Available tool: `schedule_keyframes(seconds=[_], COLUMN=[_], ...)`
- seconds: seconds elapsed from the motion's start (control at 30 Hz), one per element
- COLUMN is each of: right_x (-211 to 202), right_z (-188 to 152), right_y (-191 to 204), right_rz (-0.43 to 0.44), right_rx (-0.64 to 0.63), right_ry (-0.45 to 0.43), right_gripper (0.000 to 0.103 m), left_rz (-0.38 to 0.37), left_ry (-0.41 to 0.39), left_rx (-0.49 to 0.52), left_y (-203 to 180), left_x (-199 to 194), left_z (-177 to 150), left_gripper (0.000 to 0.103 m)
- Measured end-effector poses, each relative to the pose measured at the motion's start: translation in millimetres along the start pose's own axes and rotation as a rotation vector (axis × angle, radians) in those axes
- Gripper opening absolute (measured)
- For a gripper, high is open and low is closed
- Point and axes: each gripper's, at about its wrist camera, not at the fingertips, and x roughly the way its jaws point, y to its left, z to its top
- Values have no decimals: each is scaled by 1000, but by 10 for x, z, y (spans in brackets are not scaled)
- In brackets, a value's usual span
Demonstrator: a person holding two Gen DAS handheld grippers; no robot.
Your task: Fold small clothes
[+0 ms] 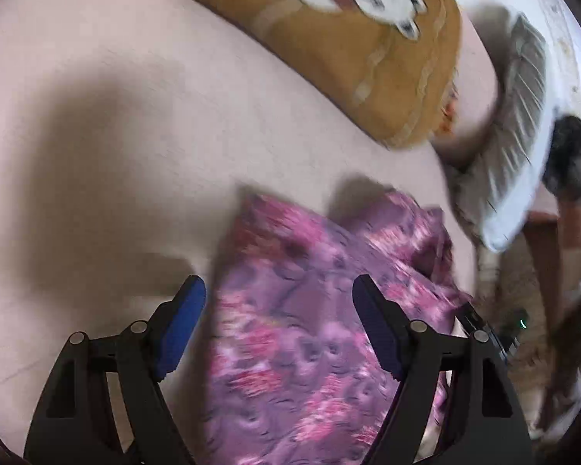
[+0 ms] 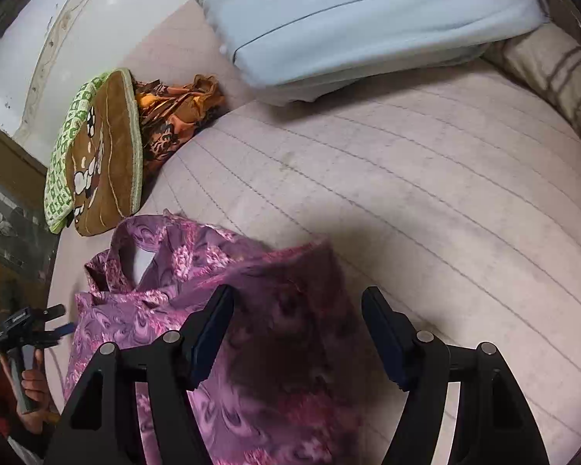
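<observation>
the purple flowered garment (image 2: 213, 310) lies on the pink bed (image 2: 426, 201), partly folded, its neck opening toward the brown cushion (image 2: 104, 155). my left gripper (image 1: 279, 302) and my right gripper (image 2: 298, 310) both stand open above the cloth, nothing pinched between the pads. i see no container; a pale blue pillow (image 2: 348, 19) lies further back.

purple-pink floral garment (image 2: 228, 310), crumpled, lying on bed

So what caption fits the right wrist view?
Open right gripper hovers over a purple floral garment on the bed.
</observation>
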Motion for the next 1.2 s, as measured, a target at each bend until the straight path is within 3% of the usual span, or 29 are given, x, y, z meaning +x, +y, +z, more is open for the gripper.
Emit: schedule_keyframes(seconds=[0.07,0.1,0.13,0.17,0.37,0.53,0.77,1.07,1.2], right_x=[50,45,37,21,-433,-559,-575,-570,-548], right_z=[8,11,21,30,96,130,169,268,276], right_y=[39,75,104,126,304,329,190,83,8], right_rz=[2,-6,3,23,92,51,96,106,100], right_rx=[-27,-54,-70,-76,-109,-137,-69,-37,-20], right_ry=[16,7,7,12,-102,-115,-148,-174,-177], right_gripper=[66,57,23,11,10,10,9,9,9], left_rz=[46,73,79,80,44,46,82,67,100], left_ry=[3,-30,-42,-36,-150,-211,-202,-205,-212], left_rx=[82,131,161,167,206,233,200,192,187], left_y=[-155,-247,-311,-344,-640,-792,-803,-921,-927], left_x=[105,111,119,128,-181,-370,-315,-273,-225], left_z=[-57,-84,-98,-101,-192,-174,21,205,281], left_gripper=[78,61,18,2,4,4,4,4,4])
